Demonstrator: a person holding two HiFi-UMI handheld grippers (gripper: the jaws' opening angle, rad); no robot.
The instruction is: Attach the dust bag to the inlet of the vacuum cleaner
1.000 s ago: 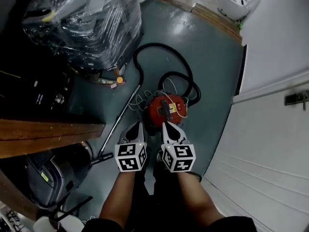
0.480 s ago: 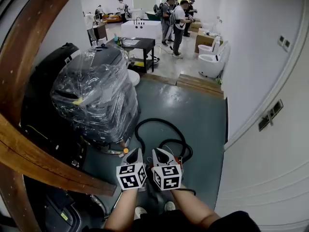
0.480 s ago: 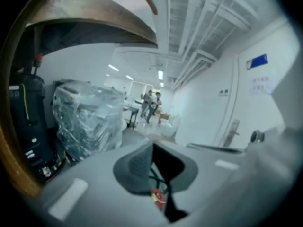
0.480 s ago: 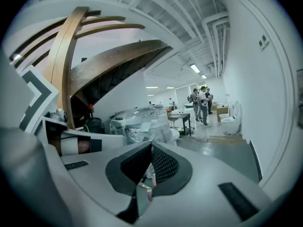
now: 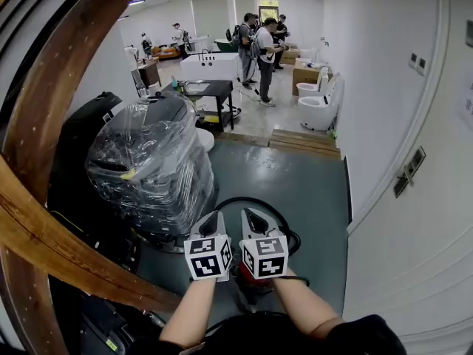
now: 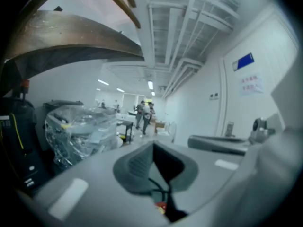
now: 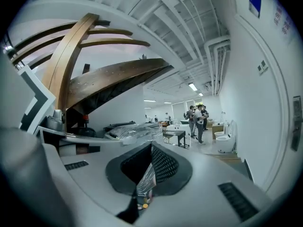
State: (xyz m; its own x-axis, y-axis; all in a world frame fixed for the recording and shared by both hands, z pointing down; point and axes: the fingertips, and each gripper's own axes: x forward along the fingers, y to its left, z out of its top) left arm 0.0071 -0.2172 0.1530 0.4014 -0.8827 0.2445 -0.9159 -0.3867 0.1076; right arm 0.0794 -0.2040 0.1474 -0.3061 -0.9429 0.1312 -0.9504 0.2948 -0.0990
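Grippers: we count two, held up side by side above the floor, close together but not touching.
Left gripper (image 5: pixel 212 220): its own view shows the two jaws closed tip to tip, with nothing pinched between them.
Right gripper (image 5: pixel 252 217): jaws pressed together as well, and empty.
Marker cubes: two, the left cube (image 5: pixel 208 257) and the right cube (image 5: pixel 266 256), one on each gripper.
Vacuum cleaner (image 5: pixel 247 282): one, red, on the floor directly below the grippers. We see only a sliver of it between the forearms.
Hose (image 5: pixel 244 199): one black loop on the floor, curving round just beyond the gripper tips.
Plastic-wrapped bundle (image 5: pixel 148 161): one, large, standing to the left of the hose.
Wooden beams: two curved ones on the left of the head view, an upper beam (image 5: pixel 66 72) and a lower beam (image 5: pixel 66 261).
Toilets (image 5: pixel 319 108): two white ones by the right wall.
People (image 5: pixel 264 46): three standing together at the far end. Those farther back are too small for us to count.
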